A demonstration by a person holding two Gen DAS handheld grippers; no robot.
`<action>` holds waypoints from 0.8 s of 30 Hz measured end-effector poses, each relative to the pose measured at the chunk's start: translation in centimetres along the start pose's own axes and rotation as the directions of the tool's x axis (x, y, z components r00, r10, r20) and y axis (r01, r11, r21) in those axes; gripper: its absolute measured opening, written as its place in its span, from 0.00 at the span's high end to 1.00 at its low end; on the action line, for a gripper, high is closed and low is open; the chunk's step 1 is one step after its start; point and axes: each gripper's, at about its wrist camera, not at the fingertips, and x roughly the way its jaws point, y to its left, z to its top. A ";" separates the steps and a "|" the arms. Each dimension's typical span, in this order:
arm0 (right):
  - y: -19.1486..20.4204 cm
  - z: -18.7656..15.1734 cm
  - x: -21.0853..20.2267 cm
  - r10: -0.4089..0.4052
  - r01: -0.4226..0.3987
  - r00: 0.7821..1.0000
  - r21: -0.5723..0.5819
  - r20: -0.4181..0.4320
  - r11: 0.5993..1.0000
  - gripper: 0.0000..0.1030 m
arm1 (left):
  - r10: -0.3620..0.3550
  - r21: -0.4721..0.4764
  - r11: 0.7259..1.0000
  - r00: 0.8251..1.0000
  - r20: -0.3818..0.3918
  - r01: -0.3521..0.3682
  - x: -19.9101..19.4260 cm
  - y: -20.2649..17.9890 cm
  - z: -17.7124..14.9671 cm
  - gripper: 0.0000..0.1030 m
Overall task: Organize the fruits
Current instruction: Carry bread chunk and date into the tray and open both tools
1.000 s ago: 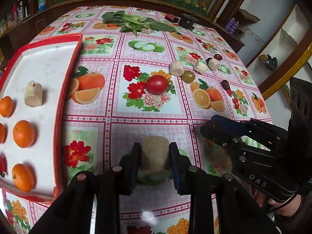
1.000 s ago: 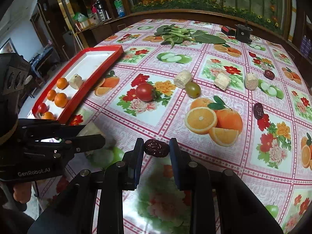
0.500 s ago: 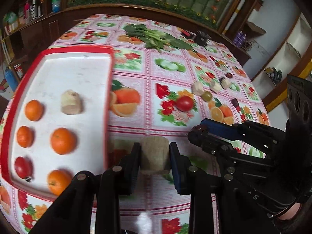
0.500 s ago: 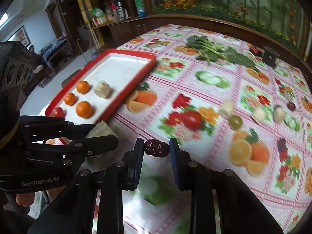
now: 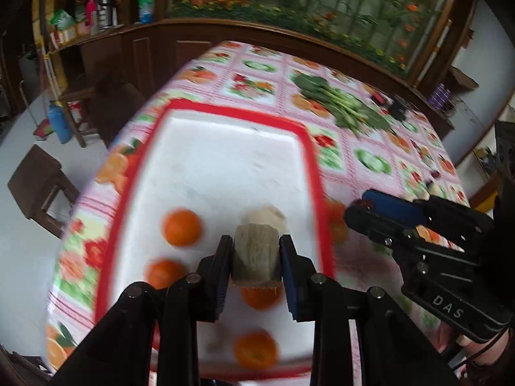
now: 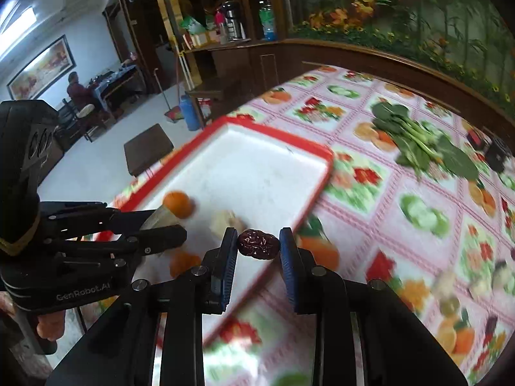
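While 4 oranges (image 5: 182,227) sit, tray (image 5: 225,160) has 1 chunk (image 5: 267,218).

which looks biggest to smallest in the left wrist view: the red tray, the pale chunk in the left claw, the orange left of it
1. red tray
2. pale chunk, though it sits nearest the camera, so its lead is unsure
3. orange

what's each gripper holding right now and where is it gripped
Left gripper clamps a pale beige chunk by its two opposite sides. Right gripper pinches a dark red date by its two ends.
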 end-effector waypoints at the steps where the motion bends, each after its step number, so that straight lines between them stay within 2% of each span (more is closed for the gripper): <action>1: 0.1 0.5 0.6 0.003 -0.003 1.000 0.001 -0.001 1.000 0.75 | 0.021 -0.002 1.000 1.000 0.004 -0.021 0.3 0.7 0.7 0.69; 5: 0.3 2.3 3.4 -0.009 0.009 1.000 0.001 -0.016 1.000 0.75 | 0.064 -0.028 0.998 0.998 0.007 -0.064 1.9 2.6 2.7 0.69; 10: -0.3 3.4 6.5 -0.017 0.018 0.999 0.017 -0.046 1.000 0.75 | 0.072 -0.061 0.995 0.997 -0.018 -0.073 4.2 3.9 4.2 0.69; 17: 0.1 3.3 9.3 -0.014 0.012 0.995 -0.021 -0.097 1.000 0.75 | 0.075 -0.063 0.995 0.996 -0.053 -0.079 6.5 4.4 4.9 0.69; 24: 0.1 3.1 10.3 -0.009 0.006 0.993 -0.030 -0.116 1.000 0.75 | 0.078 -0.072 0.994 0.994 -0.083 -0.084 7.7 4.7 4.7 0.69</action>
